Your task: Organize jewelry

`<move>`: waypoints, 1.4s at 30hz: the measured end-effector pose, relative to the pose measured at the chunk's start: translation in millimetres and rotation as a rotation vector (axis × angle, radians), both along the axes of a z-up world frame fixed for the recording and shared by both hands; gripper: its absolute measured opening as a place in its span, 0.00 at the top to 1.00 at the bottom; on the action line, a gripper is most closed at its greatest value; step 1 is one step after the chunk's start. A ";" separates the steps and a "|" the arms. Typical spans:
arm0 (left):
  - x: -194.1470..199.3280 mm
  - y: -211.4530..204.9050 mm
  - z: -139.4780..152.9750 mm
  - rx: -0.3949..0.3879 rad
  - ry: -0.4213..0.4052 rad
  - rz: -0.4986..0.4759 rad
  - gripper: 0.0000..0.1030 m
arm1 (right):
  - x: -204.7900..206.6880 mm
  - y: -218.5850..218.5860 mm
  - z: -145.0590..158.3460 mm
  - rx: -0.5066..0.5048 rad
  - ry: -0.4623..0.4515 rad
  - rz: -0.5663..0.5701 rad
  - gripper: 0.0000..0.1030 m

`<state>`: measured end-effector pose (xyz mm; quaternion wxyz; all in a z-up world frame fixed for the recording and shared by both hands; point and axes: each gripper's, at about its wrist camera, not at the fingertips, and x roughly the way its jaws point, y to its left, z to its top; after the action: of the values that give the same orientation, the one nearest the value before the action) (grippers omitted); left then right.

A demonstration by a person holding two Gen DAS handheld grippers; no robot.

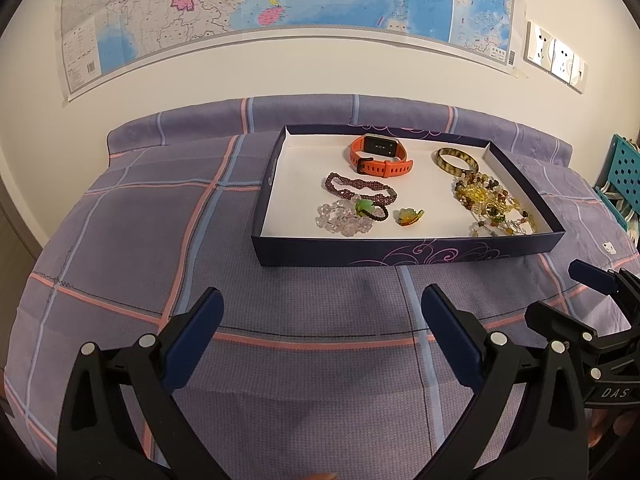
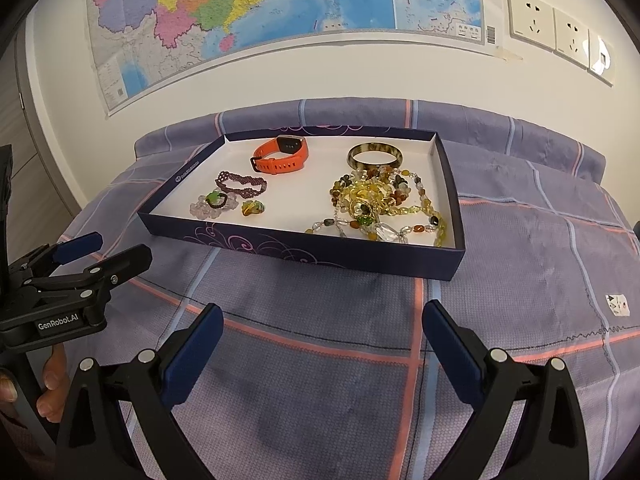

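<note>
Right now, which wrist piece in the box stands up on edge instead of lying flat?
The orange watch, at the box's far side; its band loops upright, while the mottled bangle and purple beaded bracelet lie flat.

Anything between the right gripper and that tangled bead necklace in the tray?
Only the tray's near wall. The right gripper is open over bare bedspread, and the bead necklace lies just behind that wall, so approach from above.

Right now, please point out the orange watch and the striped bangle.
orange watch (image 1: pixel 380 157): left wrist view, on its strap.
striped bangle (image 2: pixel 374 151): right wrist view, on its near rim.
</note>
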<state>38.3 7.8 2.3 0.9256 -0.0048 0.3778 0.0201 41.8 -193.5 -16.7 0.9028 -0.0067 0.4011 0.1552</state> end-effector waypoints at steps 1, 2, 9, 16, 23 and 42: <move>-0.1 0.0 0.0 0.000 0.000 0.000 0.05 | 0.0 0.0 -0.1 0.000 0.000 0.000 0.07; -0.2 -0.1 0.1 0.001 -0.001 0.001 0.05 | 0.0 0.0 0.0 0.000 0.001 0.000 0.07; 0.1 0.1 -0.2 0.000 0.001 0.000 0.05 | 0.2 -0.7 -0.4 0.002 0.004 -0.002 0.07; -0.3 -0.3 -1.0 0.000 0.003 0.001 0.05 | 0.8 -0.6 0.7 0.003 0.009 -0.003 0.07; -0.4 -0.3 -2.1 0.000 0.007 0.000 0.05 | 1.9 -1.4 0.1 0.006 0.012 -0.006 0.07; 0.6 1.2 -4.9 -0.006 0.023 0.003 0.05 | 2.4 -0.6 -1.8 0.006 0.023 -0.003 0.07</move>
<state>38.8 9.0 -2.6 0.9211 -0.0077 0.3887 0.0205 44.2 -194.2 -18.5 0.8983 -0.0017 0.4110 0.1550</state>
